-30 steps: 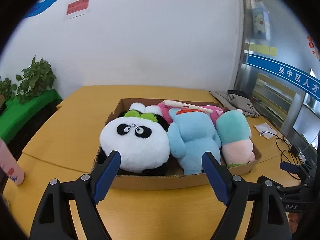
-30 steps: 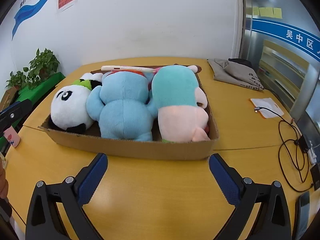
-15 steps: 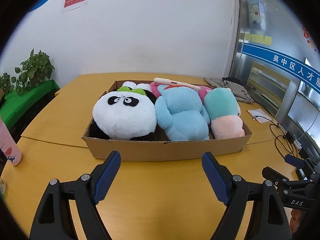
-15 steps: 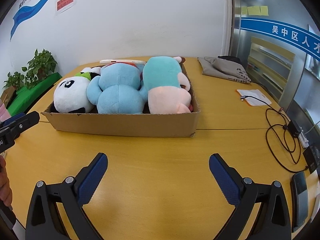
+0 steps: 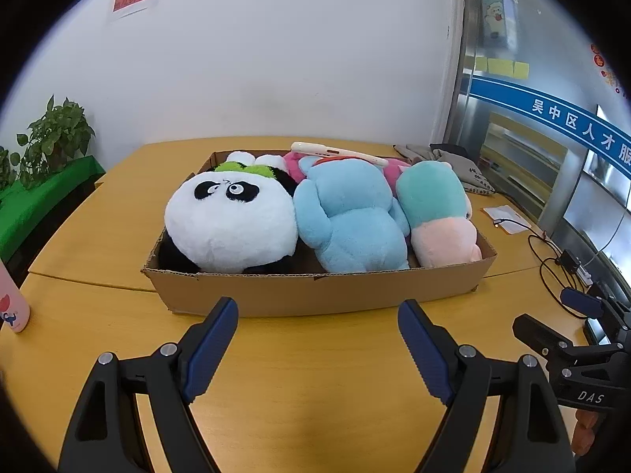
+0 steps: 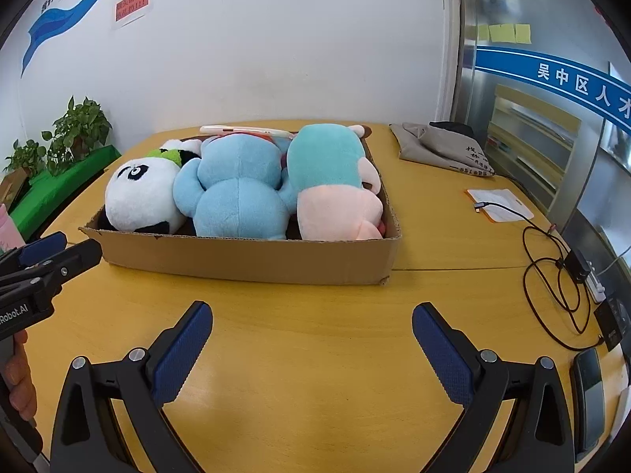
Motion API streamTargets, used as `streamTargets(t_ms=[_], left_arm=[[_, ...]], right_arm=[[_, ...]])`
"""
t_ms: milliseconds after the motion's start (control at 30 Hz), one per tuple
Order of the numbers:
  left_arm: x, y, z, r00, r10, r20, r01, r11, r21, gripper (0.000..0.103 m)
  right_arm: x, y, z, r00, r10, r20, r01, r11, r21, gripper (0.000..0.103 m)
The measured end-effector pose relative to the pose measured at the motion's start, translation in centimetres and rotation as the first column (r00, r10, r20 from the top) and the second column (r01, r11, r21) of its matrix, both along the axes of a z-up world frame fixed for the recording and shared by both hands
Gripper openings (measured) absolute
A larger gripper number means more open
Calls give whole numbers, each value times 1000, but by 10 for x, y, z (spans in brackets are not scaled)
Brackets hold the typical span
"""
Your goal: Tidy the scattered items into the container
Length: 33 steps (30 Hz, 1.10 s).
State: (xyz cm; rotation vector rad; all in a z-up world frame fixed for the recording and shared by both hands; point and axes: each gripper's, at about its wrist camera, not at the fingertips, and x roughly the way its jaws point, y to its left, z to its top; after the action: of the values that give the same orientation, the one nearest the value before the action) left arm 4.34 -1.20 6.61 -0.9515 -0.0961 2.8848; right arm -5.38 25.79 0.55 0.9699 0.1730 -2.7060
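Left edge of the left wrist view: a pink bottle point(image 5: 14, 303) is standing upright on the wooden table point(image 5: 315, 374), with potted plants point(image 5: 51, 138) sitting behind it on a green ledge.

The left gripper point(image 5: 317, 311) is hovering over bare tabletop just short of the cardboard box point(image 5: 315, 291), jaws spread wide, gripping nothing.

Inside the box, left to right: a panda plush point(image 5: 230, 220) is lying against the left wall; a blue plush point(image 5: 351, 216) is pressing against it; a teal-and-pink plush point(image 5: 437, 213) is filling the right end, touching the blue one. A pink plush point(image 5: 294, 165) is showing behind, mostly hidden. A white flat object point(image 5: 339, 153) is resting across the top of the rear toys; identity cannot be told.

The right gripper point(image 6: 311, 315) is likewise hanging over the table in front of the box, jaws wide apart, empty. In the right wrist view the left gripper's tip is poking in at the left edge, near the box's front-left corner, not touching.

Right of the box, well apart: a grey cloth bag point(image 6: 441, 149) is lying at the far side, a paper slip point(image 6: 499, 205) nearer, and black cables point(image 6: 552, 260) are trailing toward the table's right edge.
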Motion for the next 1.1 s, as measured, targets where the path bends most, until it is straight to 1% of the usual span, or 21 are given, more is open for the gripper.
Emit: streamTargets(t_ms=[133, 400, 733, 1000, 1100], left_arm=[[0, -5, -2, 999, 43, -14, -43, 999, -8, 84], [-1, -8, -11, 999, 36, 12, -36, 999, -2, 84], [-1, -9, -12, 999, 44, 12, -44, 999, -10, 84], [-1, -9, -13, 999, 25, 22, -26, 1000, 11, 84], [-1, -5, -14, 1000, 15, 25, -15, 1000, -10, 84]], right_arm=[[-3, -5, -6, 1000, 9, 12, -9, 1000, 15, 103], [-8, -10, -12, 1000, 23, 21, -23, 999, 22, 103], [-12, -9, -16, 999, 26, 39, -26, 1000, 12, 103], [-8, -14, -15, 999, 38, 31, -39, 999, 23, 103], [-8, -13, -14, 999, 35, 32, -36, 999, 19, 103]])
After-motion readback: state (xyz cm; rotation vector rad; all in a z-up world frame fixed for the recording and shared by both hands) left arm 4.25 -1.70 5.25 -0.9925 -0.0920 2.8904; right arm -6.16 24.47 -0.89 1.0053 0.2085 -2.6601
